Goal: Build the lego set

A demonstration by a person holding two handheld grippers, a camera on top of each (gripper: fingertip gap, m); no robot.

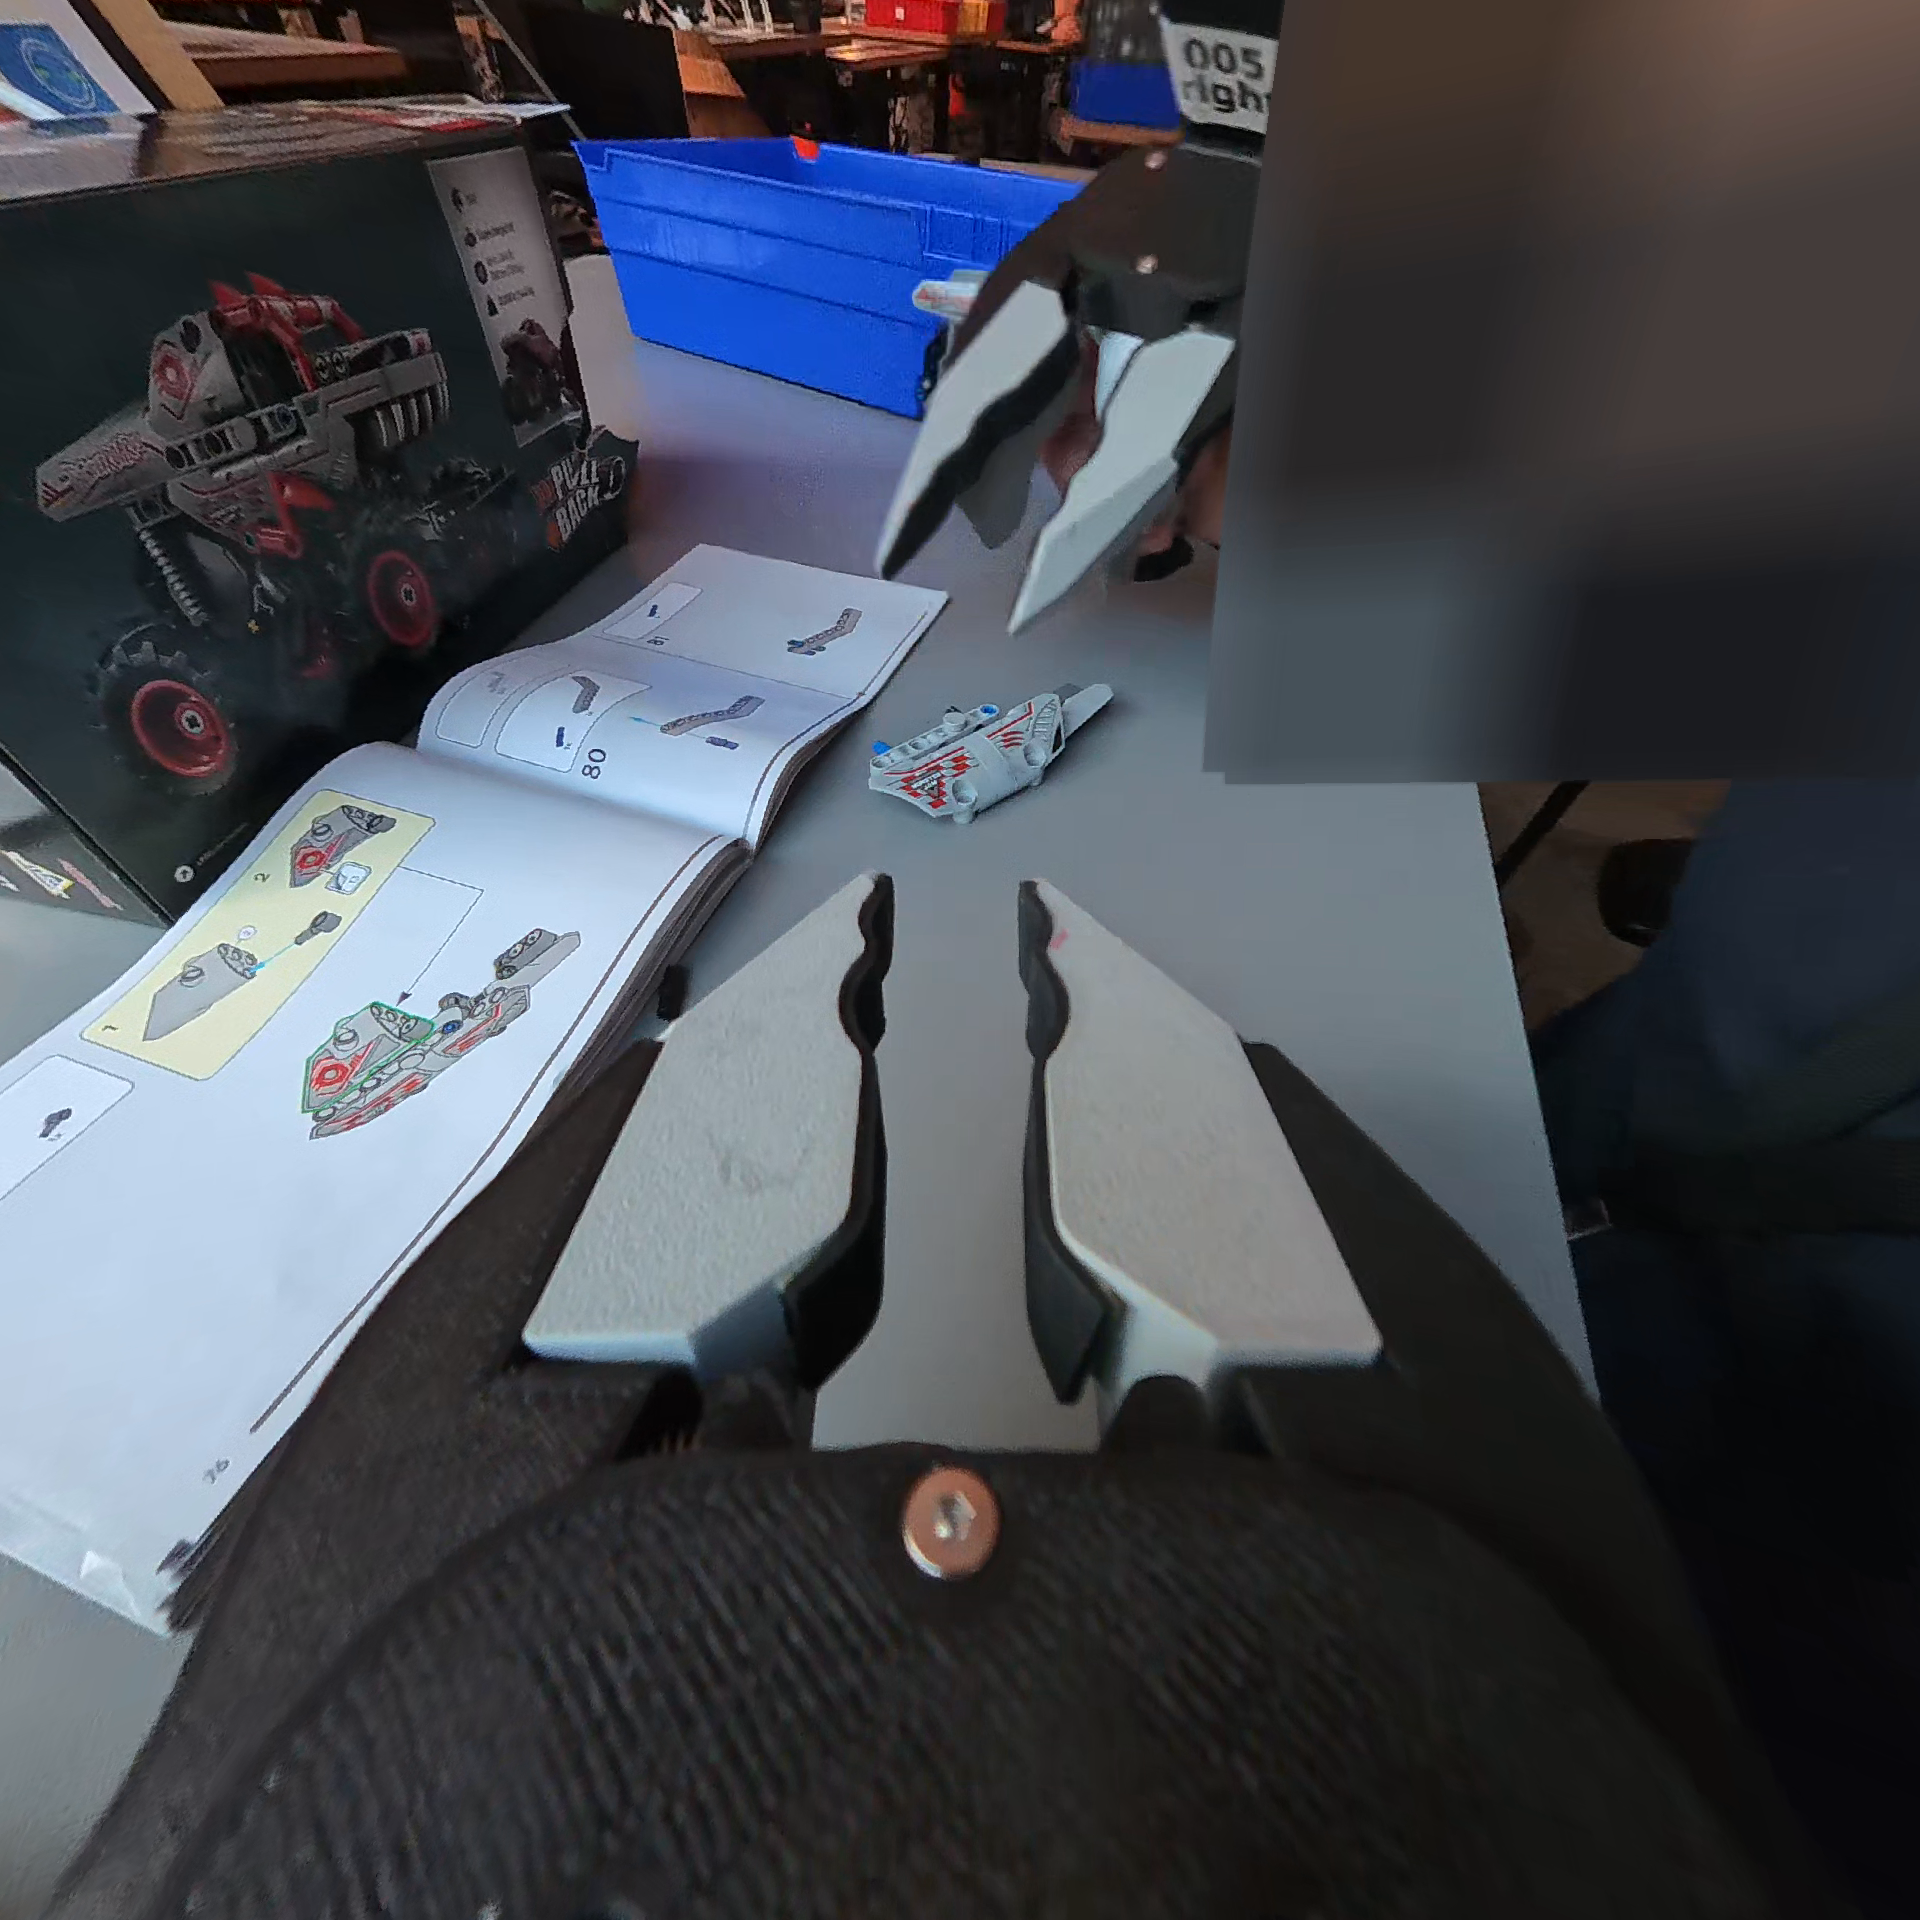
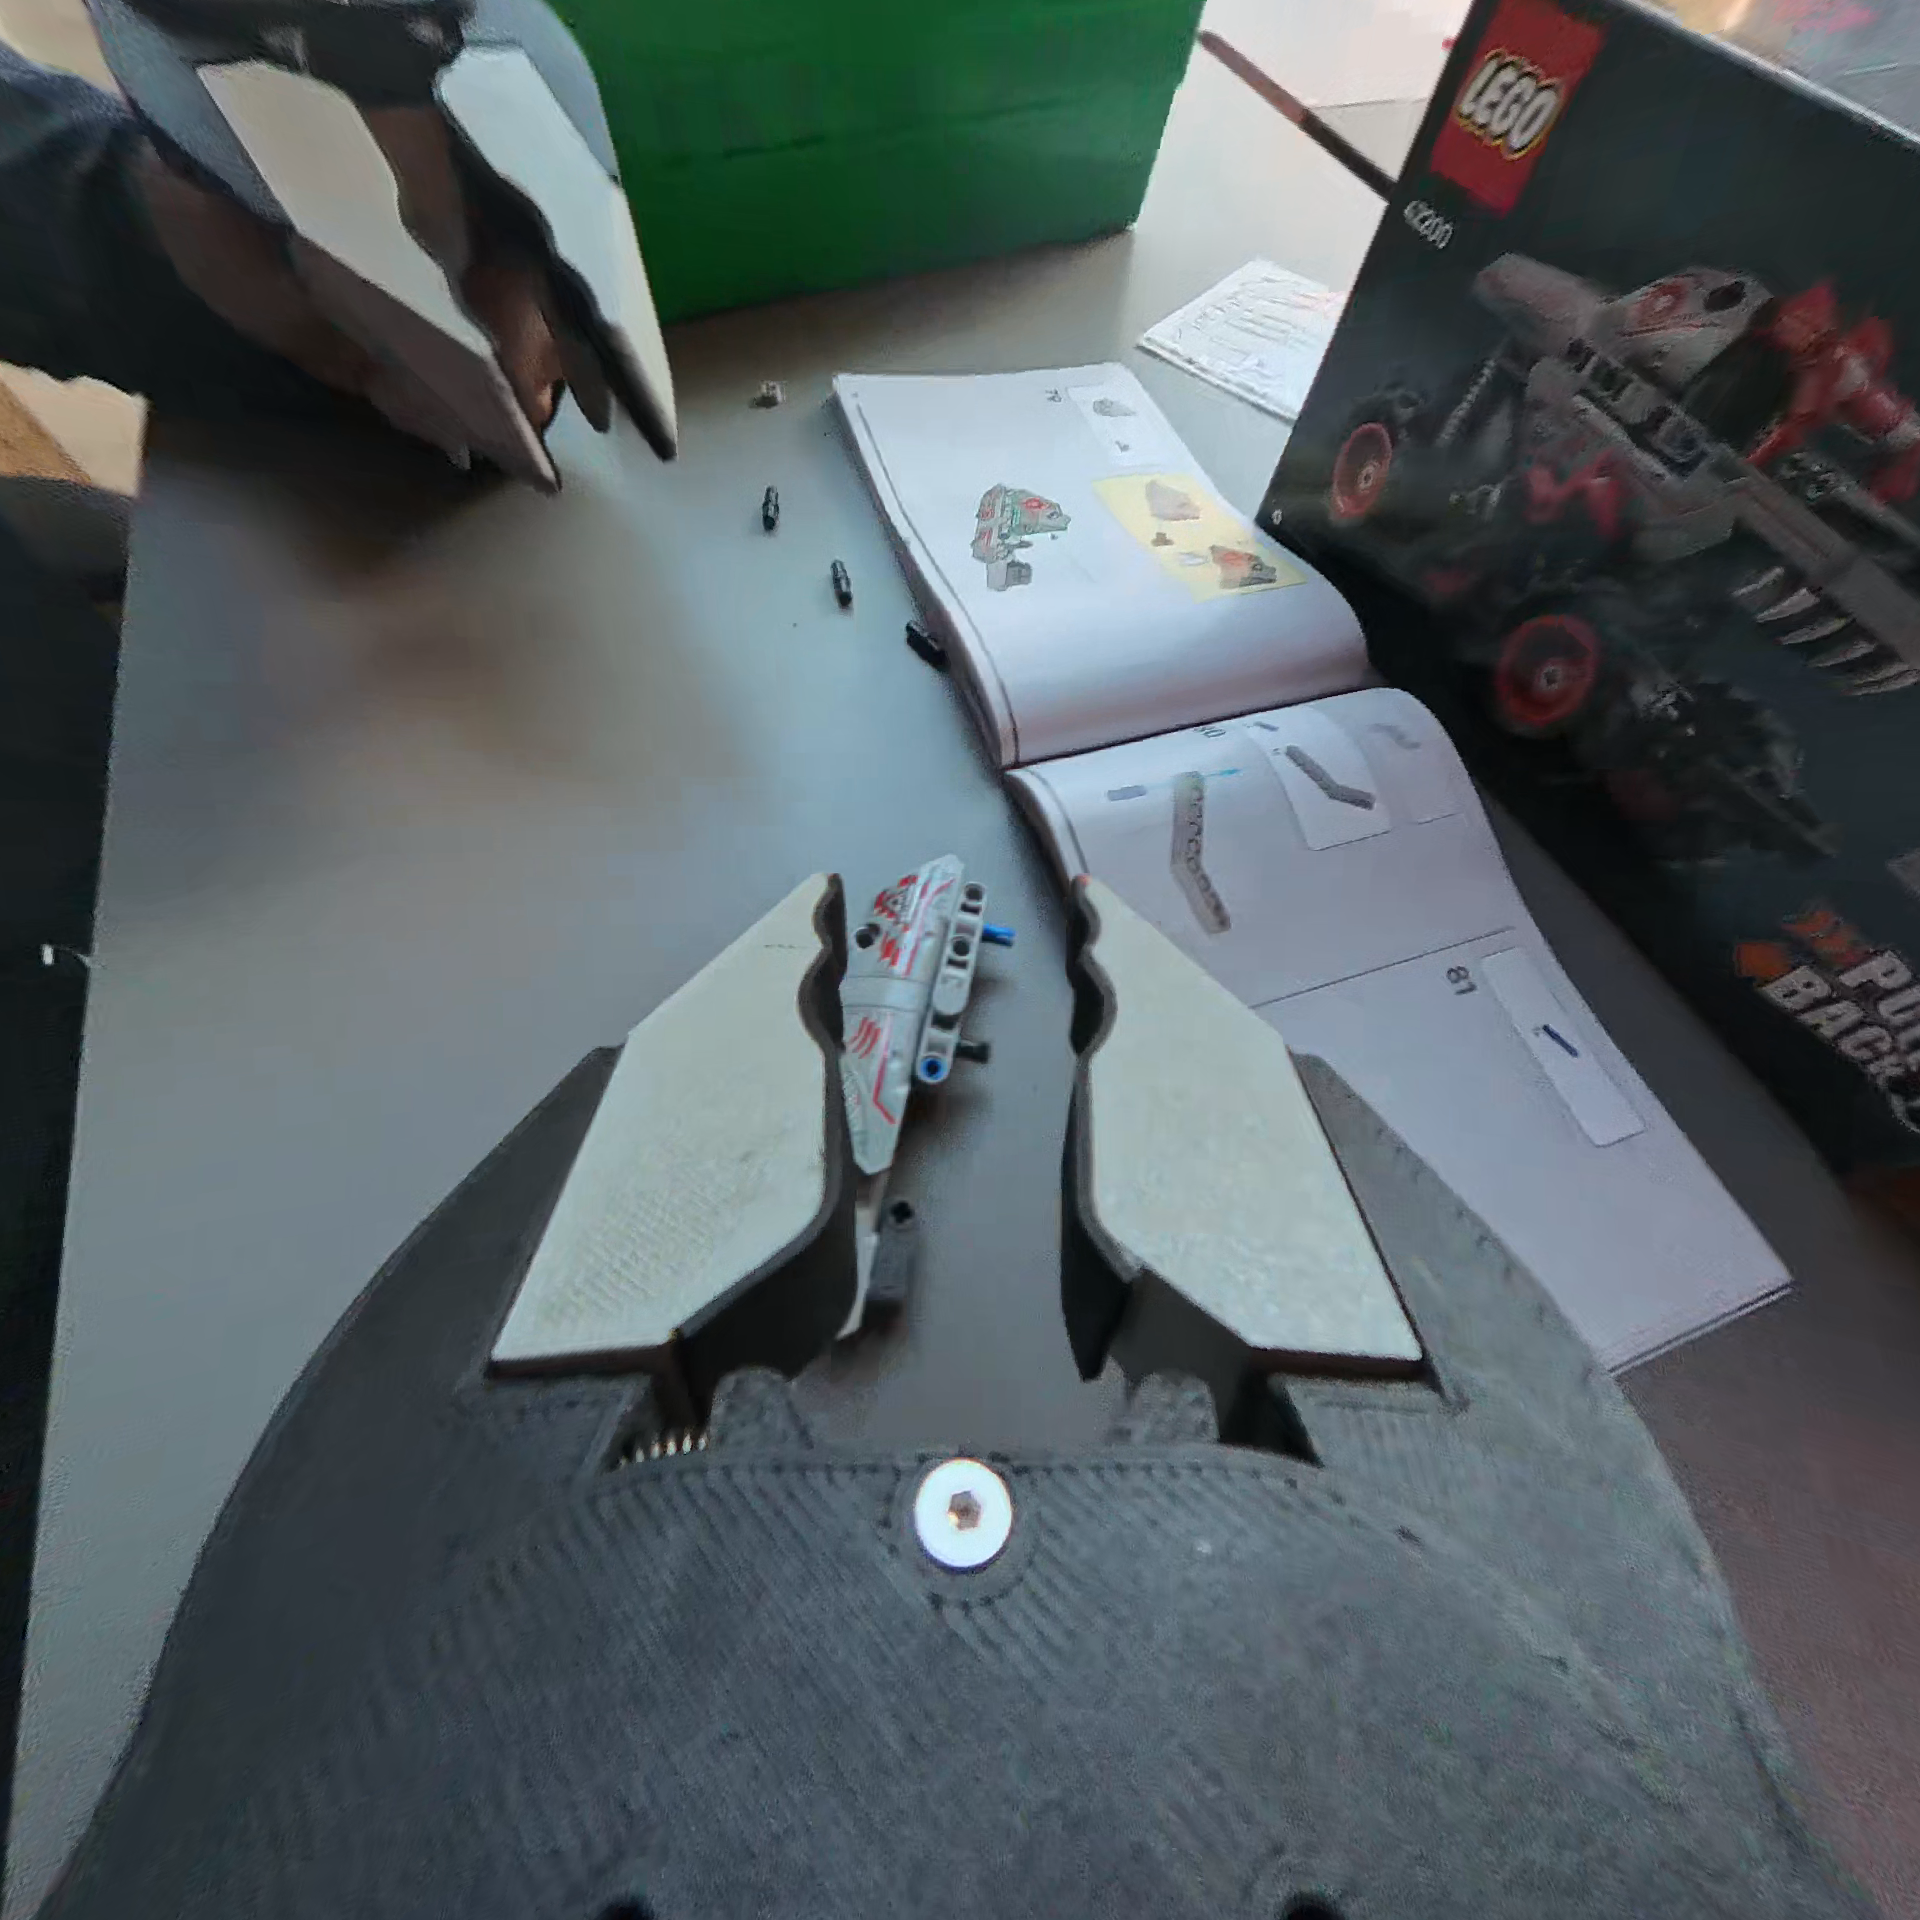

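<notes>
A small grey lego assembly (image 1: pixel 977 753) with red markings and blue and black pins lies on the grey table (image 1: pixel 1195 935). My left gripper (image 1: pixel 956 904) is open and empty, a short way in front of the assembly. My right gripper (image 2: pixel 954 894) is open and hovers over the assembly (image 2: pixel 909 997), which shows between its fingers, nearer the left finger (image 2: pixel 727 1091). The right gripper also shows in the left wrist view (image 1: pixel 956 597), above the table beyond the assembly. The left gripper shows in the right wrist view (image 2: pixel 608 468). Three loose black pins (image 2: pixel 841 582) lie beside the open instruction booklet (image 2: pixel 1143 582).
The set's box (image 1: pixel 260 468) stands behind the booklet (image 1: pixel 468 987). A blue bin (image 1: pixel 810 270) stands at one end of the table and a green bin (image 2: pixel 883 135) at the other. A small grey piece (image 2: pixel 769 393) and a paper sheet (image 2: pixel 1247 332) lie near the green bin.
</notes>
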